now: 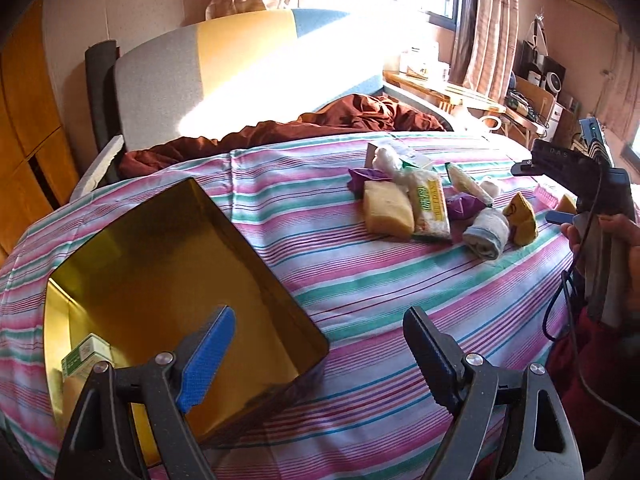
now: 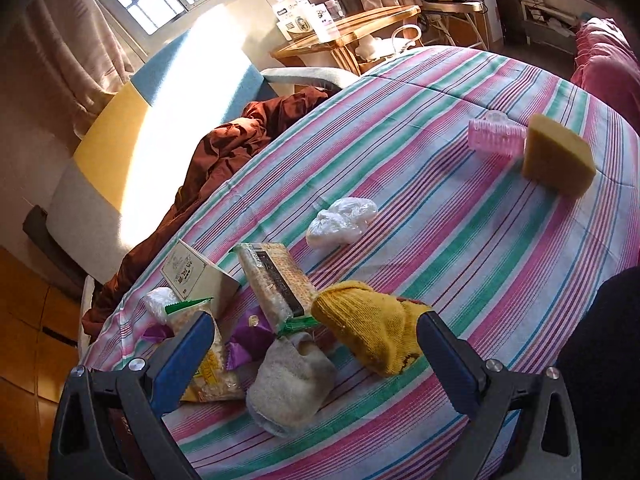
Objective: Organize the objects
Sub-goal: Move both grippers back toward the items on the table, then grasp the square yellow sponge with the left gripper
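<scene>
A gold metal tin (image 1: pixel 168 280) lies open on the striped bedspread at the left, with a small green-and-white box (image 1: pixel 86 356) inside it. My left gripper (image 1: pixel 320 344) is open and empty, just right of the tin's near corner. A pile of items lies farther right: a yellow sponge (image 1: pixel 386 208), a snack packet (image 1: pixel 430 208), a rolled grey sock (image 1: pixel 486 236) and a yellow sock (image 1: pixel 520 218). My right gripper (image 2: pixel 316 354) is open and empty, hovering over the grey sock (image 2: pixel 292 384) and yellow sock (image 2: pixel 372 324). The right gripper also shows in the left wrist view (image 1: pixel 560 216).
A pink hair roller (image 2: pixel 496 138), a second yellow sponge (image 2: pixel 556 156) and a white plastic bundle (image 2: pixel 342 220) lie farther out on the bedspread (image 2: pixel 440 240). A brown blanket (image 2: pixel 224 152) and the headboard (image 1: pixel 192 76) border the far side. A wooden side table (image 2: pixel 360 28) stands by the window.
</scene>
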Available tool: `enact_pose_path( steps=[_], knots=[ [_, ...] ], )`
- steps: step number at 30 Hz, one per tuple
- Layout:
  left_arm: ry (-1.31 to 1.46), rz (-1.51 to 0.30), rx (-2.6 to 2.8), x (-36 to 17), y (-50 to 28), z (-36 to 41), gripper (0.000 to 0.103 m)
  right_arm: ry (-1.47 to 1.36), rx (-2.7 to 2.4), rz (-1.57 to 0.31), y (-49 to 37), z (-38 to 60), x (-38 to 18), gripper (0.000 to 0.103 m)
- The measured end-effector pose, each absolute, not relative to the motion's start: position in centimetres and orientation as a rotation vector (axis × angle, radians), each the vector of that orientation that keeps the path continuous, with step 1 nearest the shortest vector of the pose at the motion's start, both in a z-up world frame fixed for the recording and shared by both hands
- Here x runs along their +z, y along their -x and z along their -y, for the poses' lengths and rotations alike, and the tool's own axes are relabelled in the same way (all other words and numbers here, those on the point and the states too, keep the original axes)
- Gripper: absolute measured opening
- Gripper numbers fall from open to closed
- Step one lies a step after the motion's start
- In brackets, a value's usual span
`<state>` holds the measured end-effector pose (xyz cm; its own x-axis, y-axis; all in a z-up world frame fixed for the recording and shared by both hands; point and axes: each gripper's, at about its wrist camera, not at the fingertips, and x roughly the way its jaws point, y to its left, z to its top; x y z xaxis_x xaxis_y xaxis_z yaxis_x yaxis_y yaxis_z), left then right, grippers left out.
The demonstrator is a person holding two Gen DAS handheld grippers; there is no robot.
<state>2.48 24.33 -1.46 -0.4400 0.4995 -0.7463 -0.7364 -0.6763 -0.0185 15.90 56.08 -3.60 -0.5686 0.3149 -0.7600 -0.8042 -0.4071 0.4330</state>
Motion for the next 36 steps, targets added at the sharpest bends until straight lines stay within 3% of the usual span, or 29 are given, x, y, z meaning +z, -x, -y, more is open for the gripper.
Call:
enact_pose_path(
  steps=[6, 21, 33, 36],
  knots=[
    [1.000, -0.400, 2.092, -1.5, -1.4, -28.9, 0.083, 0.748, 2.056, -1.034, -15.8, -55.9, -3.0, 0.103],
    [1.017, -0.585, 2.088, -5.1, 3.4, -40.0, 0.083, 0.758, 2.136, -0.949, -14.9, -55.2, -2.2, 0.103],
    [1.045, -0.682, 2.047, -8.0, 5.1, -44.5, 0.084, 0.776, 2.151, -0.953, -14.4, -55.4, -2.3, 0.103],
    [1.122, -0.621, 1.986, -9.4, 6.0, -44.7, 0.065, 0.777, 2.158, -0.953, -14.4, -55.3, -2.3, 0.103]
  ],
)
